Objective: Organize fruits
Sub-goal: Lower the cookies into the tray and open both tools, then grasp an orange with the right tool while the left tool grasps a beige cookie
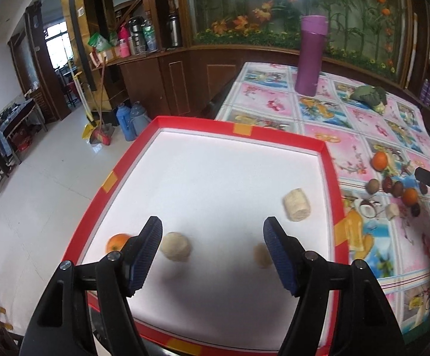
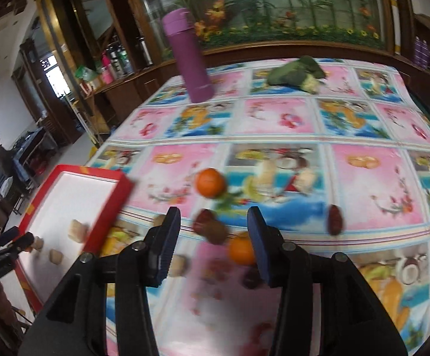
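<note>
A table with a fruit-print cloth [image 2: 274,124] bears a red-rimmed white tray [image 1: 330,172] at its left edge. A purple flask [image 1: 309,56] stands at the far side. The left gripper [image 1: 213,240], fingers spread and empty, hangs over the tray, which holds three pale peeled pieces [image 1: 297,204] and one orange [image 1: 117,241]. The right gripper [image 2: 213,231], also spread and empty, hangs over loose oranges [image 2: 210,182] and dark fruits [image 2: 215,231] on the cloth.

One red tray [image 1: 330,178]; in it three pale banana pieces [image 1: 297,204] and one orange [image 1: 117,243]; on the desk [image 2: 363,178] two oranges [image 2: 210,182], one purple bottle [image 2: 189,56], one green vegetable [image 2: 298,71]; several dark fruits [image 2: 335,219], too blurred to count.
</note>
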Demonstrator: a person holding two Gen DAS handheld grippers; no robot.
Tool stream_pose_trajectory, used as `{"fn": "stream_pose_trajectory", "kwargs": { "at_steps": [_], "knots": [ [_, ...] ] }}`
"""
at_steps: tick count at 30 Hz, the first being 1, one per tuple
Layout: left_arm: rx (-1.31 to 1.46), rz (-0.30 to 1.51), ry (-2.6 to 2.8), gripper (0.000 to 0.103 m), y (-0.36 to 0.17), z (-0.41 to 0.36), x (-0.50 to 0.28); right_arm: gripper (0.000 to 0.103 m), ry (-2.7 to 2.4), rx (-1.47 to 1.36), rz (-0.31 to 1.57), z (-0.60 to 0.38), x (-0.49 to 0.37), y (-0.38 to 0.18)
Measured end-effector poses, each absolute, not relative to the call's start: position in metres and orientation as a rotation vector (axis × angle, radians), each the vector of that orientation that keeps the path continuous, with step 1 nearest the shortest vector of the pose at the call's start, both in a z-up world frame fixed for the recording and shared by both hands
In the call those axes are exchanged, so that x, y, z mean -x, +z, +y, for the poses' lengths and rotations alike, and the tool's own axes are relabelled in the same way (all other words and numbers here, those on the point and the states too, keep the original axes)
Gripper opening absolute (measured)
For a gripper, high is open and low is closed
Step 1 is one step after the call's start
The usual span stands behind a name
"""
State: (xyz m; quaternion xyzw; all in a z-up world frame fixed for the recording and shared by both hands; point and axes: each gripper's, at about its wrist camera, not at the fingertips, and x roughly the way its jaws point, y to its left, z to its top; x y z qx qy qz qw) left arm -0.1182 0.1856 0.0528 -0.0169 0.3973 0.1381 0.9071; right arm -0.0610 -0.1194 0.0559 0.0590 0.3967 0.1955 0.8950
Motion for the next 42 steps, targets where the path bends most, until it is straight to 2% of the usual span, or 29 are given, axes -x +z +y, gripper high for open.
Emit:
{"fn": "stream_pose_trajectory", "kwargs": {
  "at_steps": [5, 14, 17, 18, 25, 37, 42],
  "knots": [
    [0.003, 0.808, 0.203, 0.071, 0.060, 0.155, 0.113, 0.049, 0.427, -0.066, 0.869, -0.138, 0.054, 0.041],
    [-0.060, 0.818, 0.065, 0.071, 0.064, 0.101, 0.103, 0.048, 0.492, 0.068, 0.868, -0.110, 0.056, 0.023],
    [-0.066, 0.835, 0.026, 0.071, 0.060, 0.086, 0.098, 0.040, 0.493, 0.067, 0.867, -0.112, 0.054, 0.023],
    [-0.070, 0.838, 0.018, 0.071, 0.060, 0.081, 0.096, 0.034, 0.488, 0.071, 0.868, -0.114, 0.054, 0.022],
    [-0.101, 0.877, -0.029, 0.071, 0.049, 0.052, 0.081, 0.033, 0.450, 0.098, 0.881, -0.122, 0.053, 0.024],
    [-0.120, 0.960, -0.127, 0.071, 0.022, 0.015, 0.056, 0.032, 0.297, -0.147, 0.919, -0.205, 0.038, 0.033],
    [-0.127, 0.967, -0.158, 0.070, 0.015, 0.008, 0.047, 0.032, 0.253, -0.161, 0.948, -0.224, 0.040, 0.028]
  ]
}}
